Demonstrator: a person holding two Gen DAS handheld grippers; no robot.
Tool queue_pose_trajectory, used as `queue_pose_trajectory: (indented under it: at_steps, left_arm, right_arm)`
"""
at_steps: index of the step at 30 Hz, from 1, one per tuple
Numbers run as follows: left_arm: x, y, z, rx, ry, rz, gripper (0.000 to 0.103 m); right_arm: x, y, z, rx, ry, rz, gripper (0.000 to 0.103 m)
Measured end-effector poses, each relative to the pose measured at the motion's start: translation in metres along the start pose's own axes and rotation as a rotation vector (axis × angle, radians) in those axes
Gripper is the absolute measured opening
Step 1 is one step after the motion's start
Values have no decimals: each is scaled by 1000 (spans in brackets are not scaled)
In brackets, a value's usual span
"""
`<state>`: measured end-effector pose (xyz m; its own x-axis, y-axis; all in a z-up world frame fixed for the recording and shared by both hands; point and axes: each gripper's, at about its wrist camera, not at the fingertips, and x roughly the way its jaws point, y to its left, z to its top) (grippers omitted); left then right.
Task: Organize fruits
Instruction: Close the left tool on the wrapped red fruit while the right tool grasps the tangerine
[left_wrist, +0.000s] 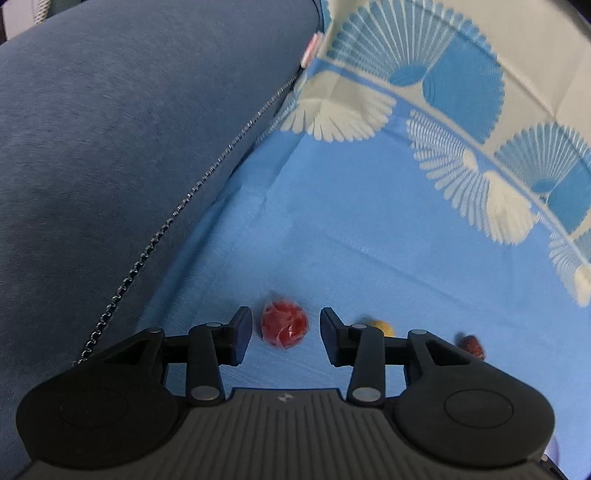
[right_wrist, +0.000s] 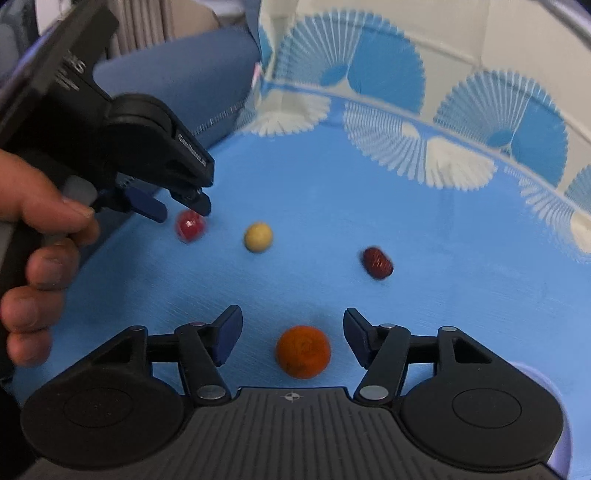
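Blue cloth (right_wrist: 332, 206) held the fruits. The left gripper (left_wrist: 284, 332) spread its fingers wide around the red fruit (left_wrist: 284, 329), ready to pinch. The right gripper (right_wrist: 293, 341) gaped around the orange fruit (right_wrist: 303, 351) at 6 o'clock.

Four small, slightly blurred fruits (right_wrist: 303, 351) lie apart.

blue cushion (left_wrist: 129, 129), fan-patterned blue cloth (left_wrist: 369, 221)

No legible text; only blurred white lettering on left tongs (right_wrist: 183, 206).
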<state>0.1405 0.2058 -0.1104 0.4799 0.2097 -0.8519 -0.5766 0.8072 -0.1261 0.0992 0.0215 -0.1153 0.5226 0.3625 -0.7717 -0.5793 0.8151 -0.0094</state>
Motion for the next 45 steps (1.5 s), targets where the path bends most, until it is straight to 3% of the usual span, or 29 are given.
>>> queue_pose_trajectory:
  at_steps: [4, 5, 7, 8, 14, 16, 19, 27, 35, 39, 45]
  left_arm:
    - [8, -5, -2, 49, 23, 39, 45]
    - [10, -5, -2, 54, 31, 39, 40]
    - [11, -5, -3, 61, 39, 25, 32]
    - [10, -7, -4, 70, 34, 31, 32]
    - [3, -8, -7, 79, 28, 23, 32]
    - [8, -11, -9, 98, 61, 19, 32]
    - [4, -13, -10, 110, 34, 35, 32]
    - [-24, -18, -18, 182, -40, 31, 32]
    - [-69, -22, -29, 205, -148, -60, 32]
    - [-92, -26, -40, 224, -202, -112, 32]
    - [-116, -39, -61, 264, -238, -181, 32]
  right_arm:
    - [23, 3, -8, -26, 84, -4, 61]
    - [25, 4, -11, -37, 91, -15, 59]
    - [26, 6, -15, -48, 95, -30, 40]
    - [26, 6, -16, -51, 92, -38, 38]
    - [12, 1, -12, -3, 37, -37, 38]
    - [15, -2, -14, 16, 60, -32, 38]
    - [21, -2, -17, 22, 87, -38, 38]
    - [-32, -5, 4, 72, -111, -46, 37]
    - [-110, -36, 4, 81, -229, -98, 37]
    - [-150, -57, -7, 100, -265, -114, 38]
    - [-173, -78, -42, 143, -287, -197, 37]
